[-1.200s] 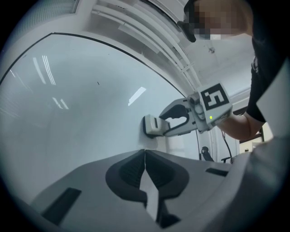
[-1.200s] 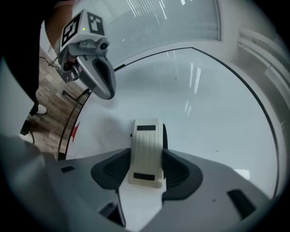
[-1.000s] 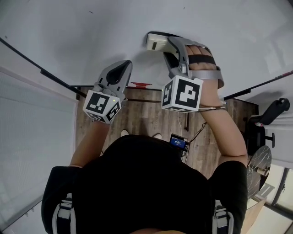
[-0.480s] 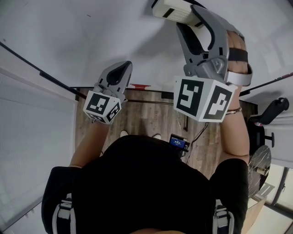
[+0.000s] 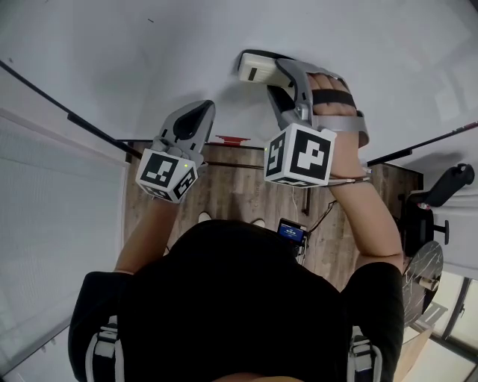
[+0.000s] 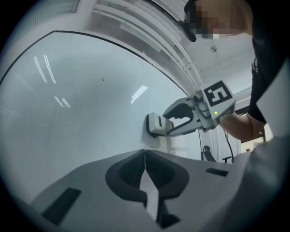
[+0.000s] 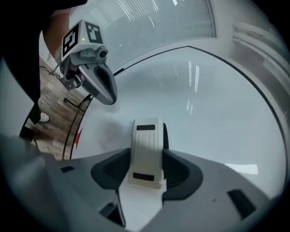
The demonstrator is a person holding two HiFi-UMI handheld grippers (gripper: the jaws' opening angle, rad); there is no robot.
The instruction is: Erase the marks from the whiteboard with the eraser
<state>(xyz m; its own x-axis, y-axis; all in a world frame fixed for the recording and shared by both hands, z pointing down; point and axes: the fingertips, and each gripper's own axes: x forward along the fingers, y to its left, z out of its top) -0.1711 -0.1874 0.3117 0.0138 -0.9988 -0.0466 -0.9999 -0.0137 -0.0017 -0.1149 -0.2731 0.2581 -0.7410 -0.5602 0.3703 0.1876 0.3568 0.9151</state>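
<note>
On the whiteboard [image 5: 112, 52], the eraser [image 5: 256, 69] has dropped from 12 o'clock back toward centre, pinched in the right gripper [image 7: 147, 163]. Keep its pad flat and firm against the board, and steer strokes toward the speck [image 5: 149, 20] at 11 o'clock. The left gripper [image 6: 145, 158] hangs idle, jaws pressed together on nothing.

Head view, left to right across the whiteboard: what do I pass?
left claw, shut and empty → white eraser → right claw shut on it → black chair at the far right edge
</note>
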